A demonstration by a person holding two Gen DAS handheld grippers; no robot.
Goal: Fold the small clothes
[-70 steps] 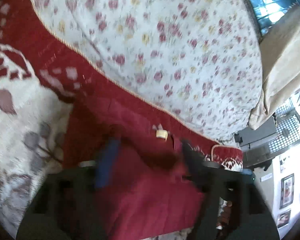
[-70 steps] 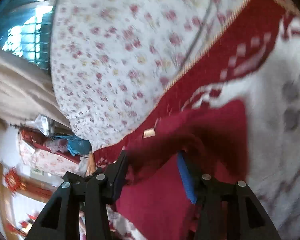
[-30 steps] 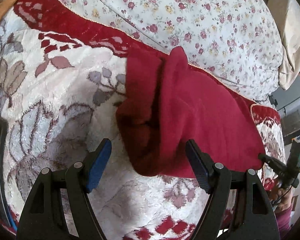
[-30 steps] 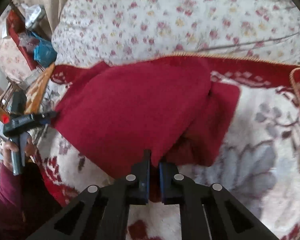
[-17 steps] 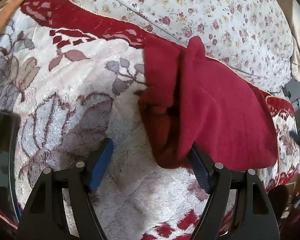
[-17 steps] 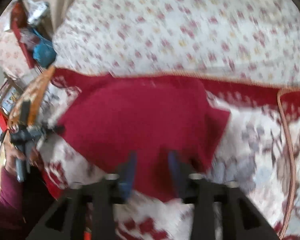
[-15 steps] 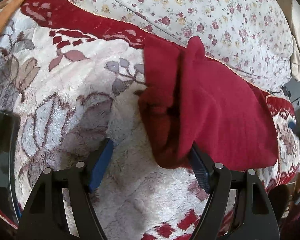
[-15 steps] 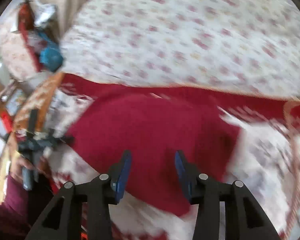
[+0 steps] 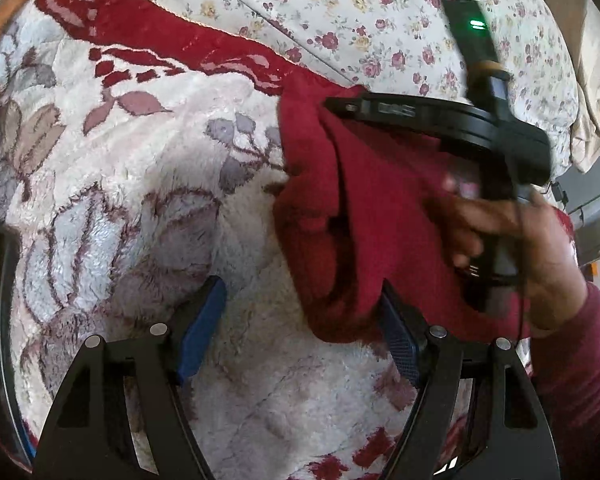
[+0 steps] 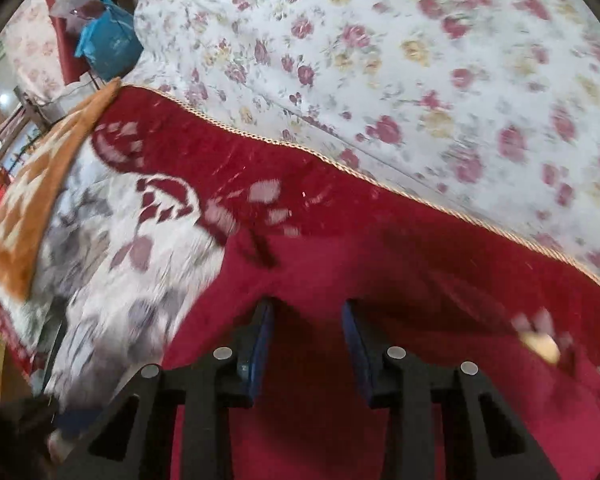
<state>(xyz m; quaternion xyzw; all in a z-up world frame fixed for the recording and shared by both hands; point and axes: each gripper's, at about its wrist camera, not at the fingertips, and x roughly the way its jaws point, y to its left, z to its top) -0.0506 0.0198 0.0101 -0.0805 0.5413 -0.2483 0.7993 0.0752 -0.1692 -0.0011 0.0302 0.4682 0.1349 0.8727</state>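
Note:
A dark red garment (image 9: 364, 216) lies bunched and partly folded on a white plush blanket (image 9: 148, 184) with red and grey leaf patterns. My left gripper (image 9: 300, 320) is open, low over the blanket, its right finger at the garment's near hem. My right gripper (image 9: 332, 106) shows in the left wrist view, reaching across the garment's far top edge, held by a hand. In the right wrist view the right gripper (image 10: 306, 320) is open just above the red garment (image 10: 340, 380); a tan label (image 10: 540, 346) shows at right.
A floral white bedsheet (image 9: 380, 20) lies beyond the blanket's red border (image 10: 260, 168). A beige curtain (image 9: 592, 60) hangs at far right. An orange blanket edge (image 10: 40, 184) and a blue bag (image 10: 108, 44) are at the left.
My right gripper let go of the garment's near hem, opened, and swung over the garment to its far top edge. My left gripper stayed open and moved slightly closer to the hem.

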